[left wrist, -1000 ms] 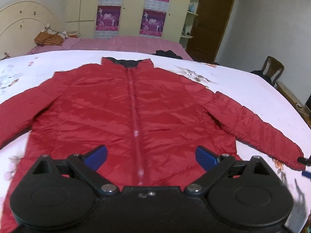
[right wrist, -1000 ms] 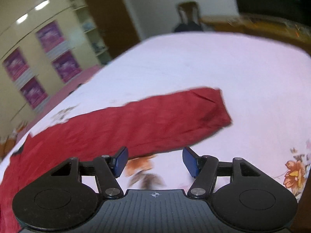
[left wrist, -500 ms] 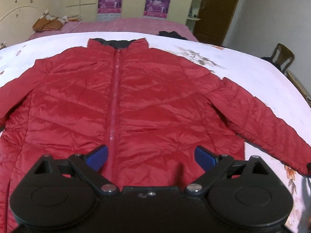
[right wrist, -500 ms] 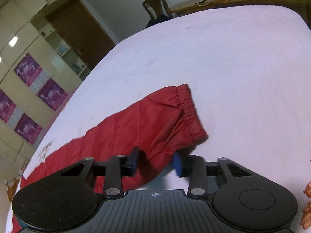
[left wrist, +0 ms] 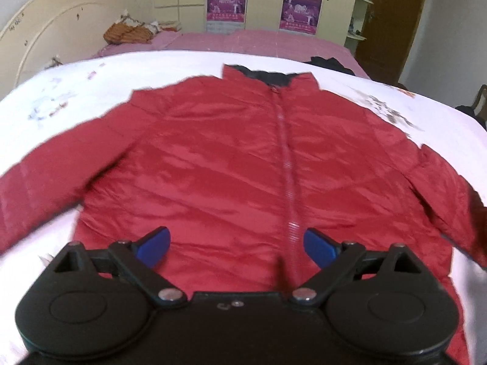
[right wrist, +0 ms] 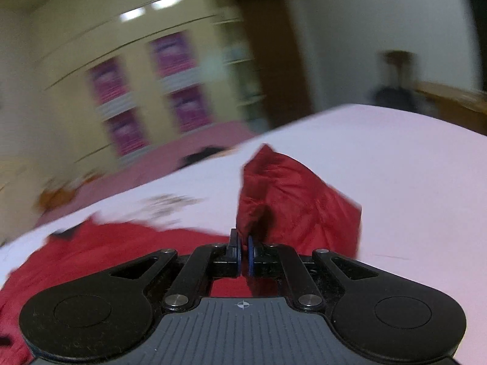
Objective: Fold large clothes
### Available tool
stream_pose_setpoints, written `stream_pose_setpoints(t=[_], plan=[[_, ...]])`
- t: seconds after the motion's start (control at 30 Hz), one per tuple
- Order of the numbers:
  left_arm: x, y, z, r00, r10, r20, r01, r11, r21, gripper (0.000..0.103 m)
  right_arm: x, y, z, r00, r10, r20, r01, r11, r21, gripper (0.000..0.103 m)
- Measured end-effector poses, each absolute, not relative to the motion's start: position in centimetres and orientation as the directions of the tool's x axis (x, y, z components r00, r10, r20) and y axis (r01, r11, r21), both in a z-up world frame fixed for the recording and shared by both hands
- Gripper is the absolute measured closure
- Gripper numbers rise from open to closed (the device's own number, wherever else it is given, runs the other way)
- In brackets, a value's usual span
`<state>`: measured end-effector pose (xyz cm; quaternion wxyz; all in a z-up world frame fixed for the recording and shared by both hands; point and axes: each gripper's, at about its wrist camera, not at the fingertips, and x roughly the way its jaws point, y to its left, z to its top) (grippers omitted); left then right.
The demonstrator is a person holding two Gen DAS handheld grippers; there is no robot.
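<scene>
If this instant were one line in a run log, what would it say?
stage: first sleeve fold | right hand-held gripper: shut on sleeve | left hand-held gripper: open above red jacket | surface: bed

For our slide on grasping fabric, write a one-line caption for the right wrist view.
Right gripper shut on the red jacket's sleeve, raising it off the white bedsheet.

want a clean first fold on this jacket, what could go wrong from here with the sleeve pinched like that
The right gripper is shut on only a thin pinch of the sleeve, so the slick fabric could slip free mid-fold. The sleeve is bunched above the pads and may land crumpled on the red jacket. The left gripper is open and pins nothing, so the body could drag across the bedsheet.
</scene>
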<state>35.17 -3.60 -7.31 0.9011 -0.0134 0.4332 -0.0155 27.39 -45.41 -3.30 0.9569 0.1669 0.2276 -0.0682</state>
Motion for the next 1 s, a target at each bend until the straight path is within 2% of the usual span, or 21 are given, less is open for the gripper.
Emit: stream_pose_setpoints(t=[0.1, 0.33, 0.63, 0.67, 0.7, 0.73, 0.77, 0.83, 0.9, 0.97, 1.0], plan=[[35.6, -1.4, -6.9, 0.635, -0.065, -0.77, 0.007, 0.997, -0.079, 0.01, 29.3, -39.1, -3.4, 0.879, 0.089, -0.468, 0.049, 0.961, 0.273, 0.099], [36.6, 2.8, -7.1, 0.627, -0.211, -0.75, 0.058, 0.973, -0.225, 0.032, 31.5, -25.2, -5.9, 0.767, 0.312, -0.56, -0.231, 0.95, 0.213, 0.099], [37.1, 6.8, -7.3, 0.631, -0.319, -0.707, 0.087, 0.935, -0.344, 0.032, 35.0, -15.4, -10.4, 0.634, 0.407, -0.657, -0.377, 0.905, 0.197, 0.099], [37.2, 6.8, -7.2, 0.63, -0.335, -0.701, 0.102, 0.93, -0.353, 0.029, 35.5, -15.0, -10.8, 0.633, 0.398, -0.664, -0.374, 0.908, 0.188, 0.097], [37.2, 6.6, -7.1, 0.633, -0.343, -0.694, 0.123, 0.93, -0.348, 0.023, 35.3, -14.4, -10.7, 0.636, 0.381, -0.672, -0.365, 0.915, 0.173, 0.094], [37.1, 6.4, -6.9, 0.643, -0.338, -0.688, 0.131, 0.933, -0.336, 0.01, 35.3, -14.2, -10.6, 0.635, 0.382, -0.672, -0.372, 0.913, 0.168, 0.079], [37.0, 6.1, -6.6, 0.656, -0.342, -0.673, 0.146, 0.932, -0.332, 0.01, 34.7, -14.2, -10.0, 0.646, 0.39, -0.656, -0.379, 0.91, 0.168, 0.051], [37.6, 5.3, -6.6, 0.644, -0.382, -0.663, 0.18, 0.917, -0.355, 0.01, 34.8, -14.9, -8.9, 0.698, 0.373, -0.612, -0.364, 0.92, 0.145, 0.034], [38.4, 4.2, -7.0, 0.624, -0.415, -0.662, 0.197, 0.903, -0.381, 0.015, 34.4, -15.9, -8.2, 0.717, 0.375, -0.587, -0.35, 0.923, 0.163, 0.035], [39.5, 3.0, -7.7, 0.592, -0.449, -0.669, 0.217, 0.889, -0.404, 0.024, 33.9, -17.6, -7.6, 0.745, 0.361, -0.561, -0.308, 0.932, 0.19, 0.05], [40.1, 2.3, -8.1, 0.577, -0.463, -0.673, 0.227, 0.882, -0.413, 0.025, 33.9, -18.7, -7.3, 0.752, 0.341, -0.564, -0.275, 0.94, 0.201, 0.063]])
